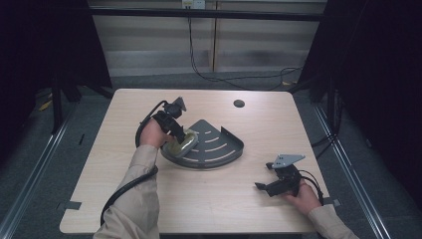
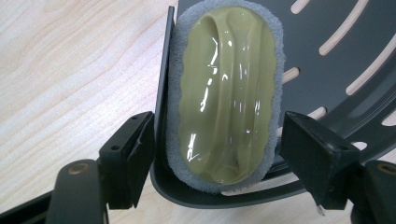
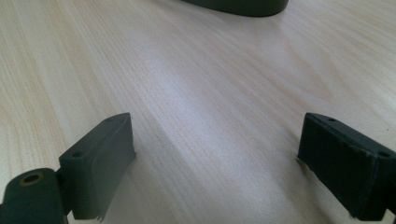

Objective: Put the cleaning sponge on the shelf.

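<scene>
The sponge [image 2: 227, 91], grey foam with a glossy olive top, lies in the dark slotted tray [image 2: 336, 60] against its wall, near the worktop's [image 1: 209, 199] middle. The left hand-held gripper [image 2: 217, 156] straddles it, jaws apart and clear of it. The right hand-held gripper [image 3: 217, 161] rests open near the worktop's front right corner.

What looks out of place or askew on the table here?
The sponge lies at the left edge of the slotted grey tray, its foam rim overhanging the tray's wall. The left gripper straddles it, open. Nothing spilled or damaged.
</scene>
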`<control>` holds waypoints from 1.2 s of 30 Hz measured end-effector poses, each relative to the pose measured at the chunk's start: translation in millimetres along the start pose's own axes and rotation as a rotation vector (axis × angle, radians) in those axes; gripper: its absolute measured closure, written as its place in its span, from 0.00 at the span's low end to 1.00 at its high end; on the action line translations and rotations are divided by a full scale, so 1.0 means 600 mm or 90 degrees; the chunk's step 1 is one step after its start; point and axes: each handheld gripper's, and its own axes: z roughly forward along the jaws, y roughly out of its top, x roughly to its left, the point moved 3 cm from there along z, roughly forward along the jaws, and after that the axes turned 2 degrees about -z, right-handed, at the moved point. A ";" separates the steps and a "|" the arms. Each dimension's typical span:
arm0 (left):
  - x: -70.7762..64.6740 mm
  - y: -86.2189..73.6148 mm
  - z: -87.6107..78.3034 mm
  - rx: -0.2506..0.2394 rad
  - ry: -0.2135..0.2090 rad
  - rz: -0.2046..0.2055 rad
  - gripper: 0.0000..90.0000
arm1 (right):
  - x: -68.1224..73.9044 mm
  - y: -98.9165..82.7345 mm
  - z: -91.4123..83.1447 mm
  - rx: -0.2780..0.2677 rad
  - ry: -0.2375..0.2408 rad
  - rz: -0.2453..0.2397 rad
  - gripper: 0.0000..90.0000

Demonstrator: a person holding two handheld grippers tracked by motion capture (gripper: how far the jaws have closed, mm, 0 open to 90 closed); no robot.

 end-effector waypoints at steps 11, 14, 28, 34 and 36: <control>0.005 -0.013 -0.008 -0.007 0.003 -0.008 0.26 | 0.000 0.000 0.000 -0.001 0.001 0.001 0.11; 0.005 -0.016 -0.010 -0.011 0.003 -0.009 0.26 | 0.000 0.000 0.000 0.000 0.001 0.000 0.11; 0.010 -0.035 -0.018 -0.019 0.000 -0.013 0.23 | 0.000 0.000 0.000 0.000 0.001 0.001 0.11; 0.007 -0.043 -0.024 -0.025 -0.010 -0.013 0.22 | 0.000 0.000 0.000 -0.001 0.000 -0.001 0.11; 0.008 -0.045 -0.026 -0.027 -0.007 -0.011 0.22 | 0.000 0.000 0.000 -0.001 0.001 -0.001 0.11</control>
